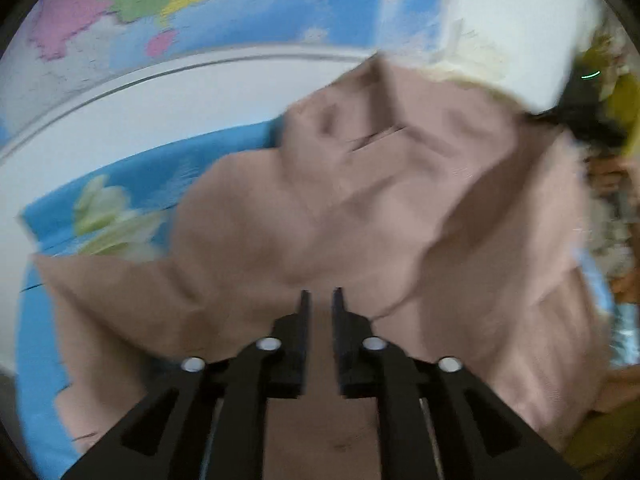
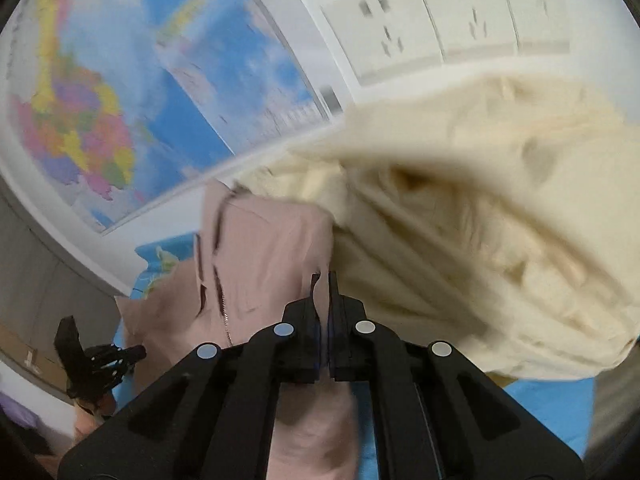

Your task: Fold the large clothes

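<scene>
A large dusty-pink garment [image 1: 360,208] hangs crumpled and lifted above a blue floral sheet [image 1: 132,184]. My left gripper [image 1: 321,294] is nearly shut with the pink cloth between its fingers. In the right wrist view the same pink garment [image 2: 264,260], with a zip, hangs in front, and my right gripper [image 2: 324,278] is shut on its edge. The left gripper [image 2: 96,360] shows at the lower left of that view. A cream garment [image 2: 480,216] is bunched just right of the right gripper. The frames are motion-blurred.
A colourful world map [image 2: 100,92] hangs on the white wall behind. White wall sockets [image 2: 440,28] sit at the upper right. The cream cloth also shows at the back in the left wrist view [image 1: 472,56]. Dark and yellow items [image 1: 600,120] lie at the right edge.
</scene>
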`<state>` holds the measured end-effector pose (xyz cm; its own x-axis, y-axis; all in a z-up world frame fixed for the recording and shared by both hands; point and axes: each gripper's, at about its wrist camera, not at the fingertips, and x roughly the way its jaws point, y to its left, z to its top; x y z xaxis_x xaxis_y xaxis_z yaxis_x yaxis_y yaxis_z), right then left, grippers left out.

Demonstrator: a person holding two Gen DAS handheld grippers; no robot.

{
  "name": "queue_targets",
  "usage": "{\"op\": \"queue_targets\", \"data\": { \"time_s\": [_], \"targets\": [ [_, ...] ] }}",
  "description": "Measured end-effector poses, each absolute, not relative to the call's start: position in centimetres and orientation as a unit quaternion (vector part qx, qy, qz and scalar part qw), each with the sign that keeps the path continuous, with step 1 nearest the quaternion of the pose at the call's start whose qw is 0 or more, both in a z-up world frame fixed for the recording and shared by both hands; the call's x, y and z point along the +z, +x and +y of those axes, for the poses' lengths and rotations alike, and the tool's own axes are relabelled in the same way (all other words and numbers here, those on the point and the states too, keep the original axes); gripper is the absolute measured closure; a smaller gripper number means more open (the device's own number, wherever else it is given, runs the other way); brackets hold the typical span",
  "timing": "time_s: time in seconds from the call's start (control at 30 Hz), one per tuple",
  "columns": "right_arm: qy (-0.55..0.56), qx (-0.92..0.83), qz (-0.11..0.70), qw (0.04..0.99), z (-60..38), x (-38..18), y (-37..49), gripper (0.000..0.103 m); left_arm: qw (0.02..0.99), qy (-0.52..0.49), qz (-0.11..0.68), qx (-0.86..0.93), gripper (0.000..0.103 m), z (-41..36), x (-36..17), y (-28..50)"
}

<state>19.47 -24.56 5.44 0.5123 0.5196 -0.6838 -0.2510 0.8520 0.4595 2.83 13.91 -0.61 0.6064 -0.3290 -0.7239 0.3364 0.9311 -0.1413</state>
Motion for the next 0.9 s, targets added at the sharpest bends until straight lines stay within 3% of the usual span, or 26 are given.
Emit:
{"op": "queue_targets", "data": {
  "time_s": [0.03, 0.07, 0.1, 0.3, 0.37, 0.43, 0.47, 0.5, 0.57, 0.7, 0.77, 0.9],
  "targets": [
    [0.152, 0.216, 0.442, 0.857, -24.5, 5.1, 19.5, 0.1, 0.898, 0.011, 0.39, -0.205, 0.059, 13.4, -0.3, 2.2],
    [0.154, 0.209, 0.443, 0.858, -24.9, 4.6, 19.6, 0.1, 0.899, 0.025, 0.372, -0.228, 0.031, 12.3, 0.0, 1.3],
    [0.162, 0.214, 0.444, 0.855, -25.1, 4.4, 19.6, 0.1, 0.896, 0.039, 0.358, -0.259, 0.025, 11.1, 0.1, 0.3],
    [0.157, 0.221, 0.443, 0.854, -24.8, 4.7, 19.5, 0.1, 0.862, 0.171, 0.344, -0.332, 0.021, 4.1, -2.3, -3.5],
    [0.155, 0.225, 0.44, 0.855, -24.5, 5.0, 19.6, 0.1, 0.845, 0.203, 0.373, -0.325, 0.023, 2.8, -4.0, -3.2],
    [0.151, 0.233, 0.437, 0.855, -24.2, 5.2, 19.4, 0.1, 0.828, 0.222, 0.414, -0.307, 0.049, 2.3, -6.0, -1.9],
    [0.152, 0.235, 0.437, 0.855, -24.2, 5.3, 19.4, 0.1, 0.823, 0.217, 0.431, -0.298, 0.079, 2.7, -6.6, -1.3],
    [0.151, 0.238, 0.437, 0.854, -24.1, 5.4, 19.3, 0.1, 0.824, 0.206, 0.442, -0.29, 0.09, 3.2, -6.6, -0.5],
    [0.157, 0.245, 0.434, 0.853, -24.2, 5.8, 19.1, 0.1, 0.845, 0.159, 0.429, -0.276, 0.1, 5.5, -4.3, 0.7],
    [0.177, 0.249, 0.427, 0.851, -25.0, 6.1, 19.3, 0.1, 0.905, 0.098, 0.37, -0.184, 0.099, 11.3, 0.8, 2.8],
    [0.188, 0.244, 0.438, 0.845, -25.0, 5.5, 20.1, 0.099, 0.901, 0.08, 0.381, -0.19, 0.097, 12.8, 1.2, 4.0],
    [0.193, 0.219, 0.454, 0.842, -24.7, 4.1, 21.6, 0.092, 0.88, 0.101, 0.446, -0.132, 0.073, 13.4, -2.1, 8.1]
  ]
}}
